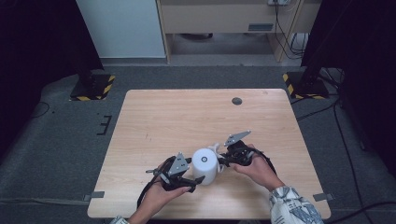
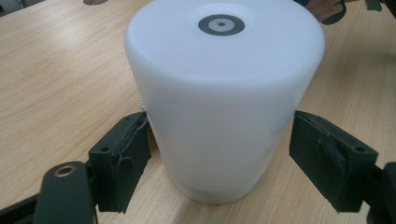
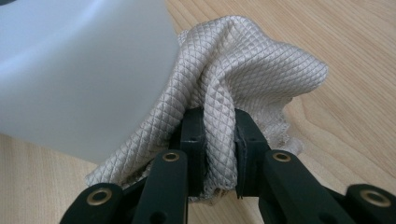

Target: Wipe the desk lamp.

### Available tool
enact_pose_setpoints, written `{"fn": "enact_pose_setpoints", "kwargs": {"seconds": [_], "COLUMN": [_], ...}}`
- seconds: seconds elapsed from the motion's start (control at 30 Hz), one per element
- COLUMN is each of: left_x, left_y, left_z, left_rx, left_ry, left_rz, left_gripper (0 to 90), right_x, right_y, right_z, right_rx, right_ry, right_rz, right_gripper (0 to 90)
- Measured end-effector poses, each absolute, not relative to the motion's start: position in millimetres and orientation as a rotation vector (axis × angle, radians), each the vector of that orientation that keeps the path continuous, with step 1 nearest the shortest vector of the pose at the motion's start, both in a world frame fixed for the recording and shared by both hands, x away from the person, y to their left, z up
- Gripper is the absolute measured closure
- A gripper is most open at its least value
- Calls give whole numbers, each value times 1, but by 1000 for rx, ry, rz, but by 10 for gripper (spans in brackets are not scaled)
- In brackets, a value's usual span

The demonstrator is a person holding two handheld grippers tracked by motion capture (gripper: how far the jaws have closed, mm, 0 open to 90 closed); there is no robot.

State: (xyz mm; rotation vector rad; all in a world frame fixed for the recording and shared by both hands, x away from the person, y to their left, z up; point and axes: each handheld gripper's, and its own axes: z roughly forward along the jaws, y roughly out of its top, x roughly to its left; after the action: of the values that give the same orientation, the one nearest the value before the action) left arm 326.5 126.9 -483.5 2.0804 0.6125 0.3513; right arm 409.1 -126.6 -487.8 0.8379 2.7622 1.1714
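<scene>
Wooden worktop [image 1: 196, 116] on grey carpet, high view: white cylinder [image 1: 205, 164] stands near the front edge between left claw [image 1: 194, 179] and right claw [image 1: 223, 161].

Left claw view: jaws spread wide either side of the cylinder [image 2: 224, 102]; one pad [image 2: 122, 158] touches its wall, the other stands apart.

Right claw view: right claw [image 3: 219, 140] clamped on a quilted beige cloth [image 3: 233, 70] pressed against the cylinder [image 3: 74, 70].

A lab or test room: black stands on hazard-striped bases [image 1: 92, 87], loose cables [image 1: 286, 32] on grey carpet, one bare wooden worktop [image 1: 187, 116].
</scene>
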Motion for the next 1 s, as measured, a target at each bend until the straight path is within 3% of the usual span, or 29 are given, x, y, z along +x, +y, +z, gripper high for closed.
{"fn": "enact_pose_setpoints", "kwargs": {"seconds": [0.63,1.0], "left_x": [327,327], "left_y": [127,127], "left_z": [-483,-483], "left_rx": [2076,2076], "left_ry": [613,613], "left_rz": [351,349], "left_gripper": [196,192], "right_x": [377,363], "right_y": [-149,-140], "right_z": [-454,-468], "right_rx": [830,801], "right_ry": [2639,2689], "right_rz": [1327,1262], "right_gripper": [772,772]}}
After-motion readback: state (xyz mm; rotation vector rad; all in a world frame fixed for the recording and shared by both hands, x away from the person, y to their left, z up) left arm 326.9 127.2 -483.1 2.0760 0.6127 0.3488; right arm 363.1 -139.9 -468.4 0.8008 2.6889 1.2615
